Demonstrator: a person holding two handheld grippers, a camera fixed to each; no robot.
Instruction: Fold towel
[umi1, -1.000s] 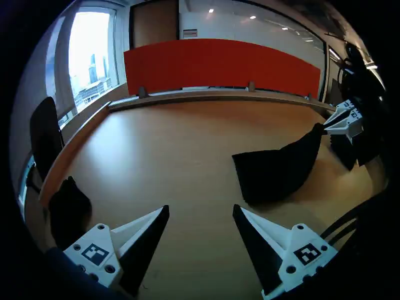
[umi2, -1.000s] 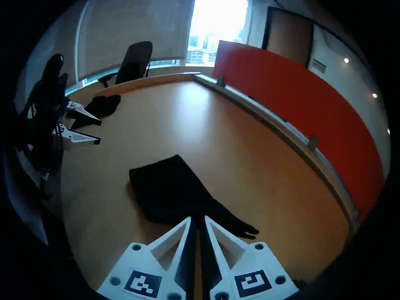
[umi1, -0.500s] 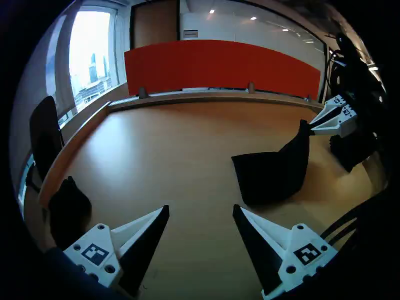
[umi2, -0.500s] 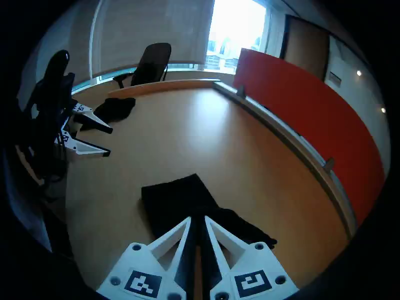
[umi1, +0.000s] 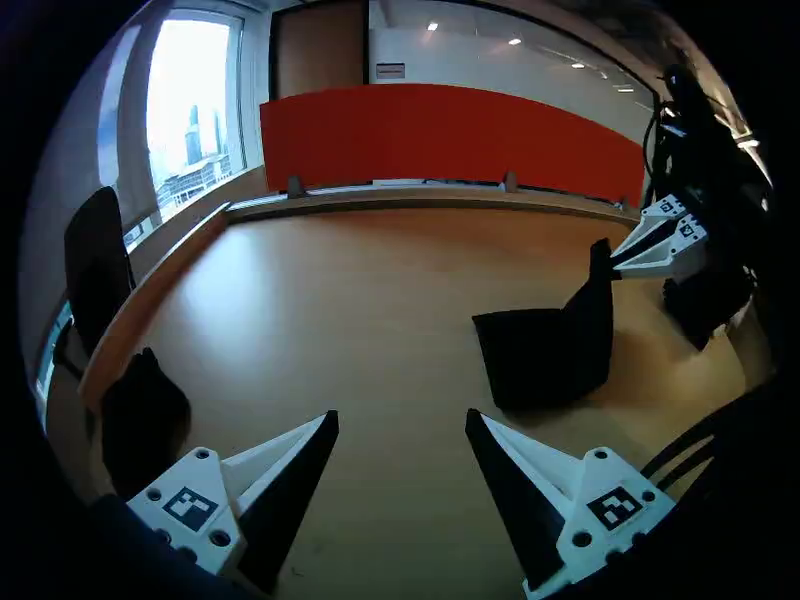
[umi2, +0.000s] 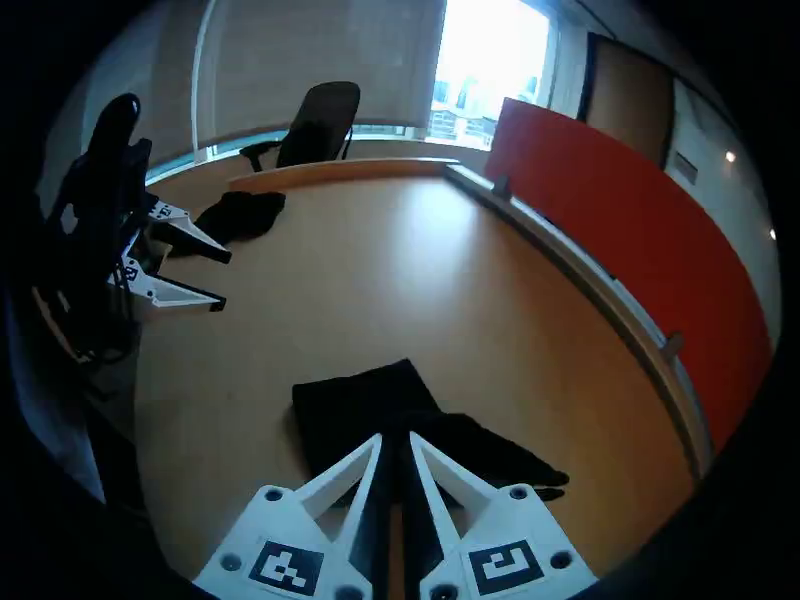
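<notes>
At the right gripper (umi2: 395, 440), the fingers are pressed together on one edge of the black towel (umi2: 350, 410), which rises from the table (umi2: 420, 270) up to the tips. The step in hand looks like the fold itself: one side is raised and the rest lies flat. Next, I judge, the held edge must be carried across the flat part, laid down with the edges matched, then let go. The left gripper (umi1: 400, 415) hovers empty over the near side of the table, fingers wide apart, with the towel ahead to its right, well apart. A second dark cloth (umi1: 140, 420) lies near its left finger.
</notes>
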